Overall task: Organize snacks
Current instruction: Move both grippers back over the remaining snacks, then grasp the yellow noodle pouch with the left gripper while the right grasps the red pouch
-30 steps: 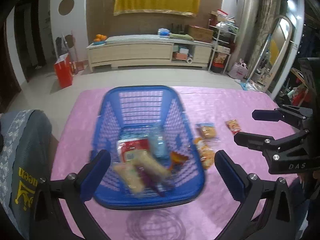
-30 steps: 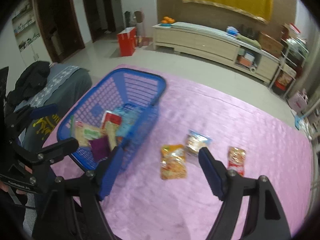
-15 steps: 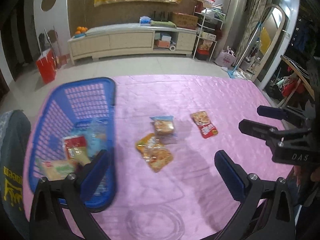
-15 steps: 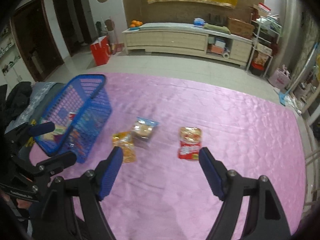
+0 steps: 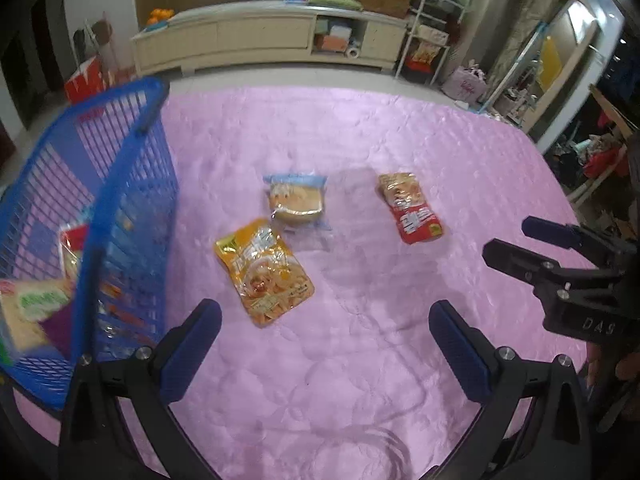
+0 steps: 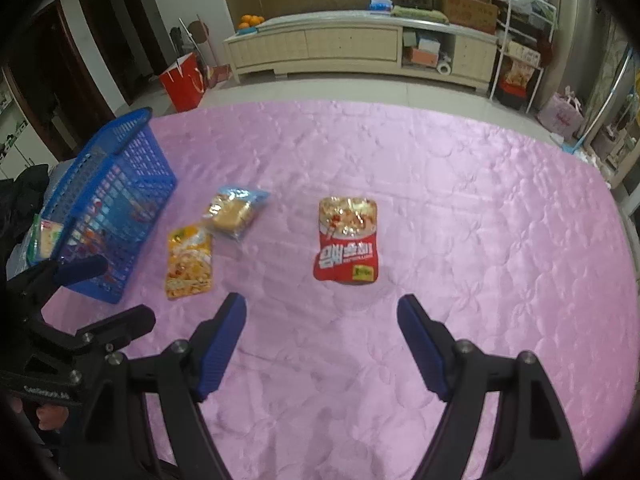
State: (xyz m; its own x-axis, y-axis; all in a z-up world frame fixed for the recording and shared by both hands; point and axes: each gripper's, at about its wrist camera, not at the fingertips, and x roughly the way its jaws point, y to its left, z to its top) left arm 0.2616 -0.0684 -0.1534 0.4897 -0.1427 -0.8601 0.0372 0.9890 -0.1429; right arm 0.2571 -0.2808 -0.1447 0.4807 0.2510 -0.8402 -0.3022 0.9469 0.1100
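Lying straight ahead of the right gripper (image 6: 322, 338), the red packet (image 6: 347, 240) sits centred between the lines of its two blue fingers, a little beyond their tips, flat on the pink cloth (image 6: 460, 200). Its long axis runs along the direction in which this gripper points, so the jaws stand across its narrow width. These jaws are spread wide and hold nothing. The left gripper (image 5: 326, 344) is also spread wide and empty; ahead of it, nearer to its left finger, lies the orange packet (image 5: 264, 272), turned at a slant, with the bread pack (image 5: 298, 202) just beyond it and seeming to touch it at a corner. The red packet is ahead and to the right of these jaws, farther off, so I judge the right hand is the nearer one for it. The blue basket (image 5: 128, 184) with other snacks stands to the left of both grippers.
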